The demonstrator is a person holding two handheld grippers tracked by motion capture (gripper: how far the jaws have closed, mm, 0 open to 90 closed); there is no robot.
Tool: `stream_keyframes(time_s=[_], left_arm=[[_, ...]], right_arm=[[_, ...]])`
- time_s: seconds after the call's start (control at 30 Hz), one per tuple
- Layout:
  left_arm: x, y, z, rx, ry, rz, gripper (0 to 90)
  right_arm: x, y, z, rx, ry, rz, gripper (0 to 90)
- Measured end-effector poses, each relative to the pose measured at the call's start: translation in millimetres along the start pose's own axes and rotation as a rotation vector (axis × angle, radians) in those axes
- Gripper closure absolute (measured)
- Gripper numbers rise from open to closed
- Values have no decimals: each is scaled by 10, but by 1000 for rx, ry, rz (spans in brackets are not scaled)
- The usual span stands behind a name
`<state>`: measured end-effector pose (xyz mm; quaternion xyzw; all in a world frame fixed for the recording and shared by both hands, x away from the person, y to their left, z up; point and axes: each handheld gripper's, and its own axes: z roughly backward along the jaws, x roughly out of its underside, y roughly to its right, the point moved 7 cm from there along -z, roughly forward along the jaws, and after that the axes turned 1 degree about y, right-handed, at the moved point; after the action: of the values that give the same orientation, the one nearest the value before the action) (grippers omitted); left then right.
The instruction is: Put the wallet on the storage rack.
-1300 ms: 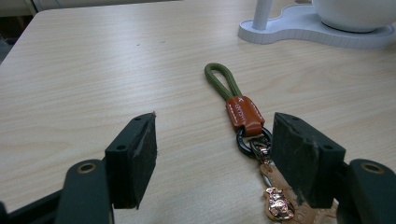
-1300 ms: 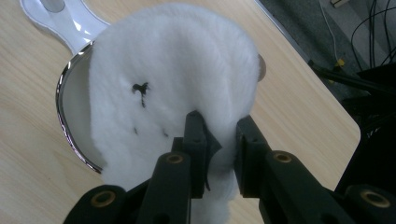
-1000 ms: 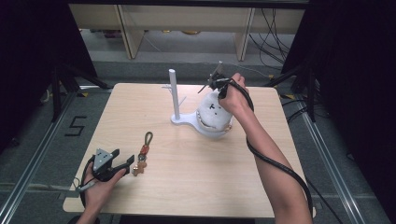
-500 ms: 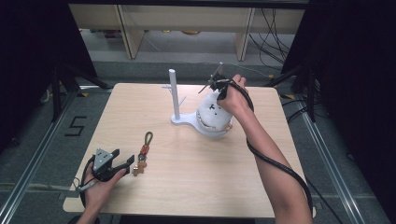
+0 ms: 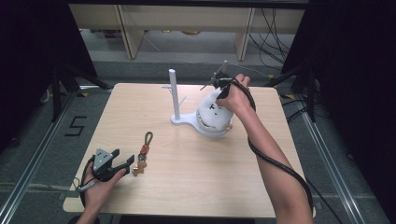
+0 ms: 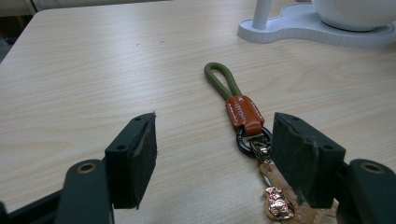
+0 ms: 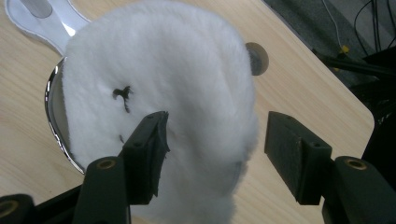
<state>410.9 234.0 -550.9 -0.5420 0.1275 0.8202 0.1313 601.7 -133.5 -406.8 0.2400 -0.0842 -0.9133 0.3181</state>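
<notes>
A white fluffy plush (image 5: 214,113) (image 7: 177,79) with small black marks sits on a shiny round rim (image 7: 52,116) at the back right of the table. My right gripper (image 5: 216,88) (image 7: 215,140) hangs just above it. Its jaws have just been opening and stand wide, with the plush's edge below the gap and no pad pressing on it. At the front left my left gripper (image 5: 122,162) (image 6: 212,135) rests open. A keychain (image 5: 142,151) (image 6: 243,114) with a green loop, orange tab and rose-gold charm lies by its right jaw, apart from the pads.
A white stand (image 5: 174,93) with an upright pole rises from a flat base (image 6: 299,30) beside the plush. The wooden table (image 5: 187,186) ends near the left hand. Dark frames and cables ring the table.
</notes>
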Motion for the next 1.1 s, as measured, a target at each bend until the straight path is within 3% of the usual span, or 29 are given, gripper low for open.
stream_keyframes(time_s=[0.2,0.6,0.93,1.1], left_arm=[[0,3,-1,-1,0,-2,309],[3,-5,0,-4,-3,2,307],[16,13,7,-7,-18,-5,302],[18,10,6,-7,-21,-4,301]], right_arm=[[16,12,82,-26,22,-57,371],[238,50,128,-71,8,-98,353],[603,61,209,-130,16,-162,346],[868,34,168,-129,-9,-211,348]])
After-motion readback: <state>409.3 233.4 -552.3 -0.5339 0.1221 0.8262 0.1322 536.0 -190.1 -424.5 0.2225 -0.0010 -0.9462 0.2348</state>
